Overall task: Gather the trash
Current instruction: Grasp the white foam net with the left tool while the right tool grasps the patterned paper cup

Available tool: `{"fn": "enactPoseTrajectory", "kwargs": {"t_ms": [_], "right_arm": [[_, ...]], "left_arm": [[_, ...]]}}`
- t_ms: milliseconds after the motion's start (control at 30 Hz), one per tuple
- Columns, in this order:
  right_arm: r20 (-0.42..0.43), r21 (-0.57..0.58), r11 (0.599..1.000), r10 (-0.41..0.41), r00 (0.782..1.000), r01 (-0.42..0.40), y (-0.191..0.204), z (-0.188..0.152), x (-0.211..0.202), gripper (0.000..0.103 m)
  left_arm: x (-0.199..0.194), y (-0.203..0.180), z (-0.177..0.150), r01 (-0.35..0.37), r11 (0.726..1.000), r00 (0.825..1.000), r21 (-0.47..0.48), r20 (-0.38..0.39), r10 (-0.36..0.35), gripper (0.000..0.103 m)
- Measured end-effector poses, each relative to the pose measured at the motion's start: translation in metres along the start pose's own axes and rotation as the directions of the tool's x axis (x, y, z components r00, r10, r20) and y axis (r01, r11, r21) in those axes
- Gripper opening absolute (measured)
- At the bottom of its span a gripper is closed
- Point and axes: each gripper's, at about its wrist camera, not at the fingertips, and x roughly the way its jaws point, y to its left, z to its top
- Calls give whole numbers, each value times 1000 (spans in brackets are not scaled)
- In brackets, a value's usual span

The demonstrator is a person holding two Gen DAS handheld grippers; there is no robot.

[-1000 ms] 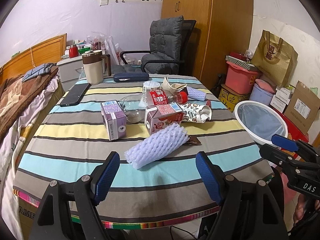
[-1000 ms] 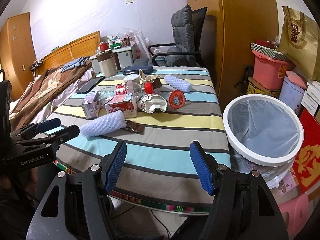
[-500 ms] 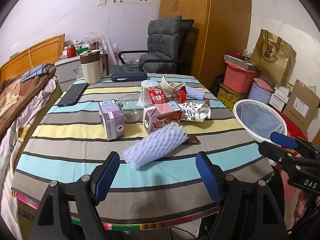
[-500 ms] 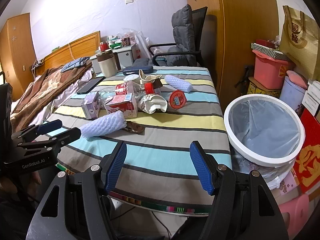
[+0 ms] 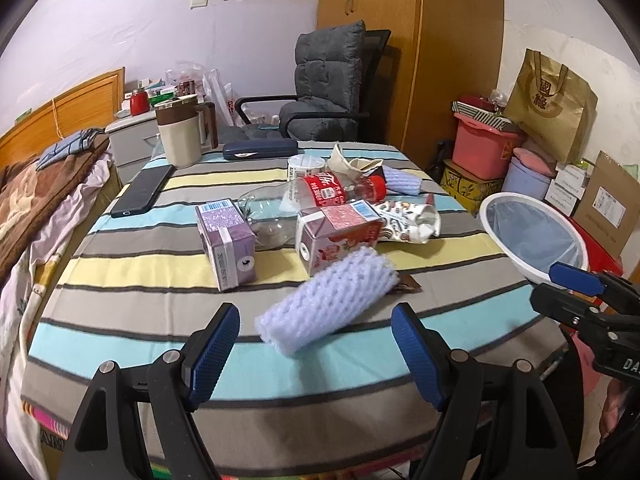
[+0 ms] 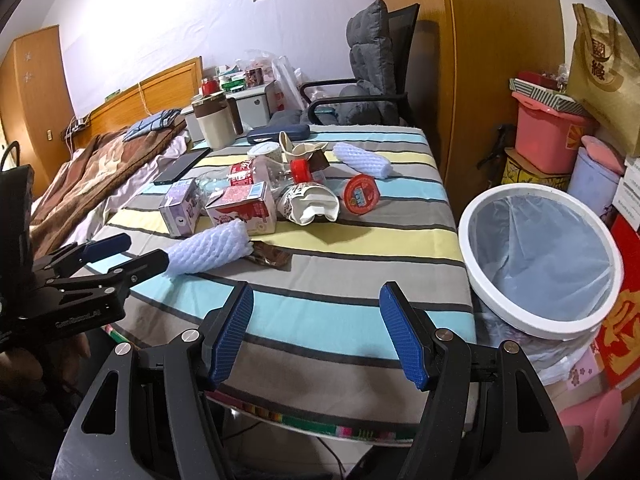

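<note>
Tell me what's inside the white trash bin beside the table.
The trash bin holds only a pale plastic liner; no trash shows. Its very bottom is hidden from both cameras.

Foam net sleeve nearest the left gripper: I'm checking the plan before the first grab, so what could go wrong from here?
1. The foam net sleeve leans against the pink milk carton; closing the open left gripper on it might tip or push the carton.
2. A brown wrapper lies partly under the sleeve and could drag toward the table edge.
3. The bin stands beside the table on the right, so the light sleeve could miss its rim.
</note>
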Motion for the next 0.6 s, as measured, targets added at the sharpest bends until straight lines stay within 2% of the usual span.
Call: {"fn": "enactPoseTrajectory", "kwargs": {"t_ms": [233, 600], "right_arm": [[-12, 3, 1000, 22, 1000, -22, -6, 9, 16, 68], [-37, -30, 999, 42, 998, -43, -13, 32, 52, 68]], "left_arm": [[26, 8, 12, 14, 1000, 1000, 24, -7, -14, 78], [67, -1, 8, 97, 992, 991, 80, -95, -89, 78]]}}
